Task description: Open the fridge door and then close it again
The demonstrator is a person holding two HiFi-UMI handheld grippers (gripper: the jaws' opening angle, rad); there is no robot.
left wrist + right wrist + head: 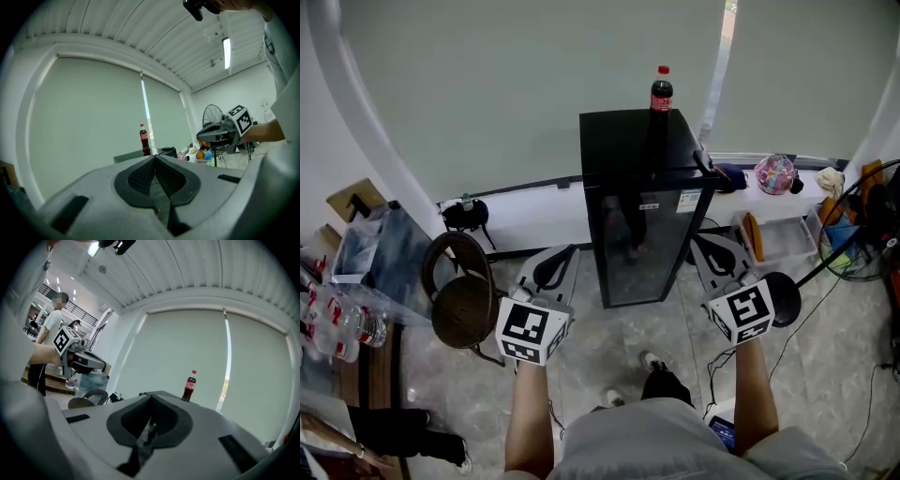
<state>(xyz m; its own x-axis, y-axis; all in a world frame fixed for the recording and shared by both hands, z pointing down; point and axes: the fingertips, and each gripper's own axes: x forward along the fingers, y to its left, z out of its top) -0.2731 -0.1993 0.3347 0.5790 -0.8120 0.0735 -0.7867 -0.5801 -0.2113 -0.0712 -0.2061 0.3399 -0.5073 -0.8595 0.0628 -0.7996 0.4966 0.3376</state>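
Fridge (642,141) stood against the blind, and its glass door (639,244) looked shut flush in the head view. A cola bottle (661,92) stood upright on top of the fridge, near the back.

We held both grippers level, short of the fridge and touching neither it nor the door. The left gripper (561,258) was off the door's left edge and the right gripper (705,246) off its right edge. Each gripper view showed its own jaws pressed together with nothing between them, so both were closed and empty.

We judged that this fitted two stages: a door about to be pulled open, or a door already swung back shut with the grippers drawn off. The pictures did not settle which.

Either way, good handling of this door meant:
- a slow, even swing with no slam, because the bottle on top could wobble or topple
- contact at the door's free edge, not on the glass

We could not tell for sure which side was hinged. A dark piece stuck out at the fridge's top right corner, maybe a handle.
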